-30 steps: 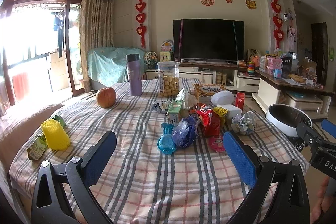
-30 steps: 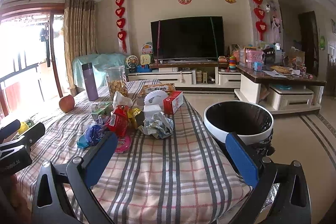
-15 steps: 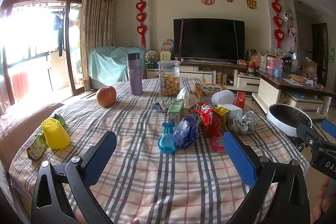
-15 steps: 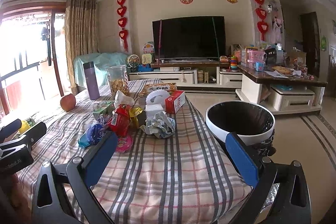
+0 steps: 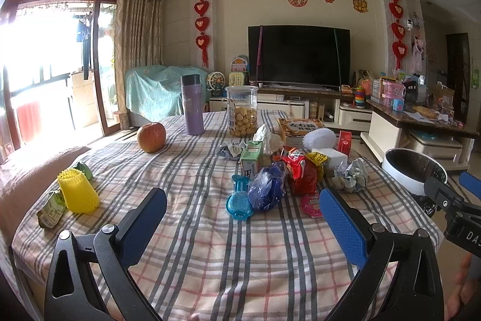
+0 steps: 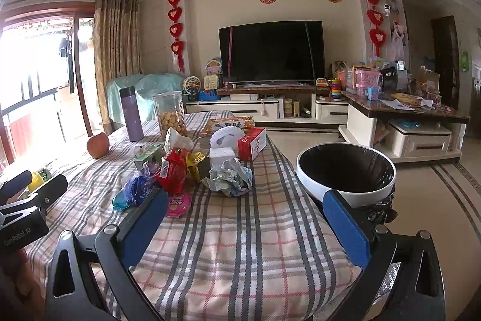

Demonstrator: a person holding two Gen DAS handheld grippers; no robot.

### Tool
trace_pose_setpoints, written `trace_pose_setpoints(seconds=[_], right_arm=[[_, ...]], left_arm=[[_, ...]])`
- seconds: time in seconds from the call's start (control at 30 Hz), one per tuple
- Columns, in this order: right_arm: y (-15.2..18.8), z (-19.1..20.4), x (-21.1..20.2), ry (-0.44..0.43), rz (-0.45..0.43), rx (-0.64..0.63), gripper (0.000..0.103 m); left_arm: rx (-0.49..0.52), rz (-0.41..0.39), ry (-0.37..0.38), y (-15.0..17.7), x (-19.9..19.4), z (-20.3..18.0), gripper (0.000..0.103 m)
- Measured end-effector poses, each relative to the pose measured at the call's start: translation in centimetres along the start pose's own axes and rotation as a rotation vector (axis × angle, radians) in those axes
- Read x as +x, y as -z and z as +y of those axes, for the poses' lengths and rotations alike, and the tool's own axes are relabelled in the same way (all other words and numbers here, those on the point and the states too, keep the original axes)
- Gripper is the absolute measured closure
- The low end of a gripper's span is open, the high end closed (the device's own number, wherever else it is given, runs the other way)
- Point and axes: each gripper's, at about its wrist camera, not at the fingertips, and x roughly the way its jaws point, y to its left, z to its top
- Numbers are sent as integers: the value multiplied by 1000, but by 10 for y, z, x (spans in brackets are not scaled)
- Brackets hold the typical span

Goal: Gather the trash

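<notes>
A heap of trash lies on the plaid tablecloth (image 5: pixel 210 245): a crumpled paper ball (image 5: pixel 351 175) (image 6: pixel 230 176), a red snack bag (image 5: pixel 300 175) (image 6: pixel 173 170), a blue plastic bag (image 5: pixel 266 188) (image 6: pixel 136 188), a pink round wrapper (image 5: pixel 312 205) and a green carton (image 5: pixel 251 158). A yellow foam net (image 5: pixel 78 194) and a green wrapper (image 5: pixel 51 211) sit apart at the left edge. My left gripper (image 5: pixel 240 196) hovers open, short of the heap. My right gripper (image 6: pixel 245 196) is open over the table's right corner, beside the white bin (image 6: pixel 360 197) with a black liner.
An apple (image 5: pixel 151 137), a purple flask (image 5: pixel 192 104), a cookie jar (image 5: pixel 242 110), a snack box (image 5: pixel 300 127) and a red carton (image 6: pixel 252 143) stand further back on the table. The bin stands on the floor off the table's right edge. A TV cabinet lies beyond.
Both grippers stay open and hold nothing. The two views have barely drifted, and nothing on the table has moved.
</notes>
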Motion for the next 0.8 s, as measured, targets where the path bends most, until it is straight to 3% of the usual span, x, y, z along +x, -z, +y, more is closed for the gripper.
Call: trace_pose_setpoints(seconds=[0.5, 0.8], right_arm=[[2, 2, 2, -9, 8, 0, 0], [3, 2, 15, -46, 53, 8, 0]], left_arm=[[-2, 4, -1, 1, 2, 0, 0], [-27, 73, 12, 8, 25, 11, 0]])
